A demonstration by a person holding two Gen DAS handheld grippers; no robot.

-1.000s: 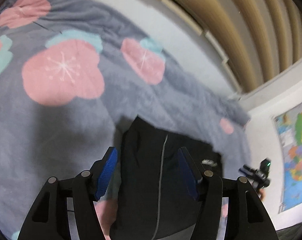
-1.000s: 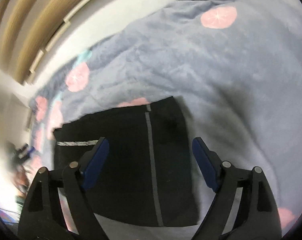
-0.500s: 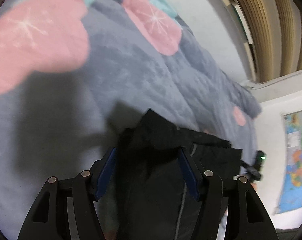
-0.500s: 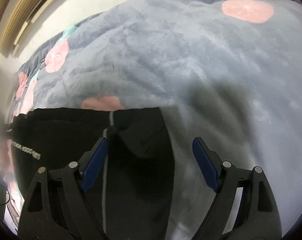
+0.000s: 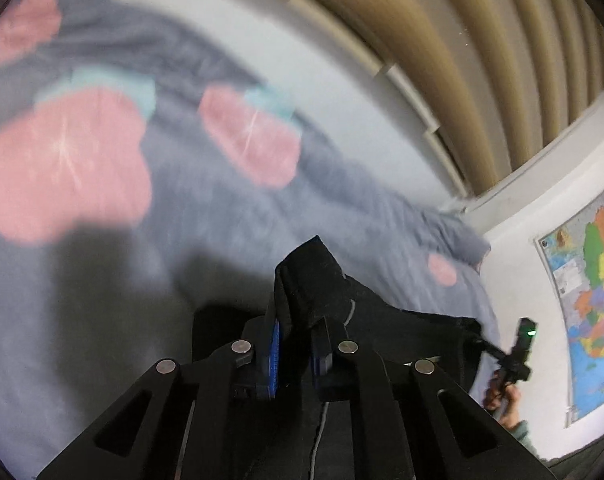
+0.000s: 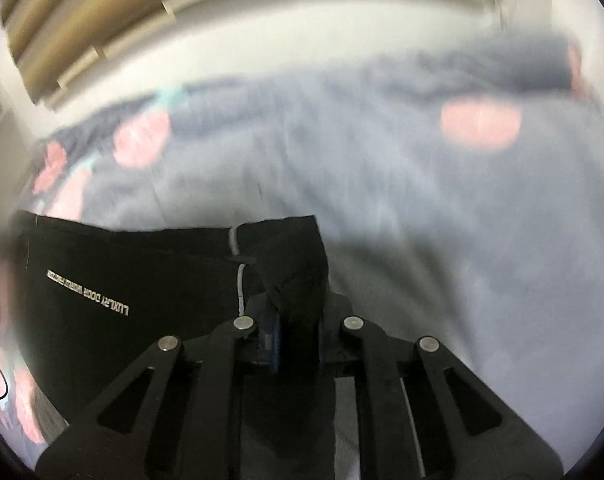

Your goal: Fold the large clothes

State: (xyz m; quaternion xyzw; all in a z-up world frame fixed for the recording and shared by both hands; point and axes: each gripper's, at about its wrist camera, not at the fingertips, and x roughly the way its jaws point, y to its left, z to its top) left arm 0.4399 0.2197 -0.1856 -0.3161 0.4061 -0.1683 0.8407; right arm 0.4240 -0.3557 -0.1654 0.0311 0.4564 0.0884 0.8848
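Covering the bed is a grey blanket [image 5: 206, 216] printed with pink flowers, blurred in both views, with a white wall [image 5: 286, 52], tan curtains [image 5: 482, 40] and a coloured map [image 5: 590, 296] beyond it. Lying on the blanket, the black garment [image 6: 142, 264] has one corner pinched in the closed left gripper [image 5: 296, 344] and another in the closed right gripper [image 6: 298, 336]. Bare blanket spreads beyond the garment's far edge.
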